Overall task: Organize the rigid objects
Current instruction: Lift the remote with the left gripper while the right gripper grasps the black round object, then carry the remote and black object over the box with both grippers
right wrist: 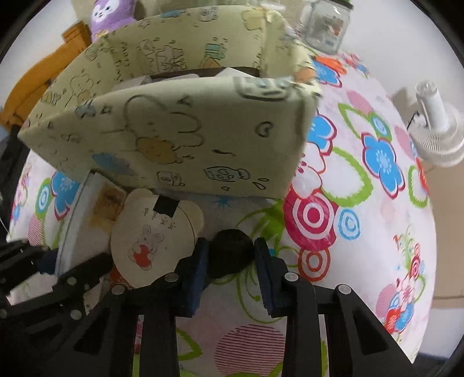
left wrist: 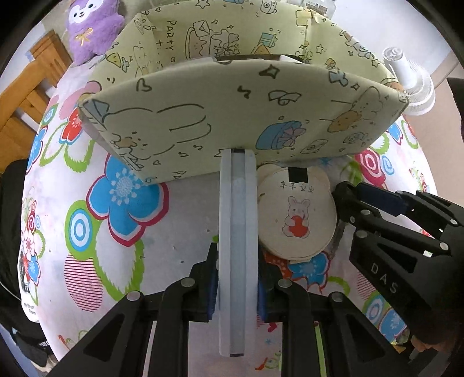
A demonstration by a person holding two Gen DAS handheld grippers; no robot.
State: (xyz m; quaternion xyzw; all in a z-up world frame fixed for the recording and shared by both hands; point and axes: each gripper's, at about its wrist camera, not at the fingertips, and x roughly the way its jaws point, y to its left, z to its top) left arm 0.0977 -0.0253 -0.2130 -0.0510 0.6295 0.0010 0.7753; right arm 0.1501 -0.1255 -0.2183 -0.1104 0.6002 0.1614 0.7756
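My left gripper (left wrist: 237,293) is shut on a flat white board (left wrist: 238,232), held on edge and pointing at the front wall of a pale green cartoon-print storage box (left wrist: 232,116). A beige bear-shaped wooden disc (left wrist: 298,214) with a rabbit drawing lies just right of the board, on the flowered tablecloth. My right gripper (right wrist: 232,275) has its jaws around a small black round object (right wrist: 230,250); whether the pads touch it is unclear. The disc (right wrist: 150,240) and the box (right wrist: 179,136) show in the right wrist view too. The right gripper (left wrist: 342,197) reaches the disc's right edge.
A purple plush toy (left wrist: 92,29) sits behind the box at the left. A white fan (left wrist: 411,84) stands at the right, also in the right wrist view (right wrist: 438,127). A glass jar (right wrist: 327,23) stands behind the box. A wooden chair (left wrist: 26,95) is beyond the table's left edge.
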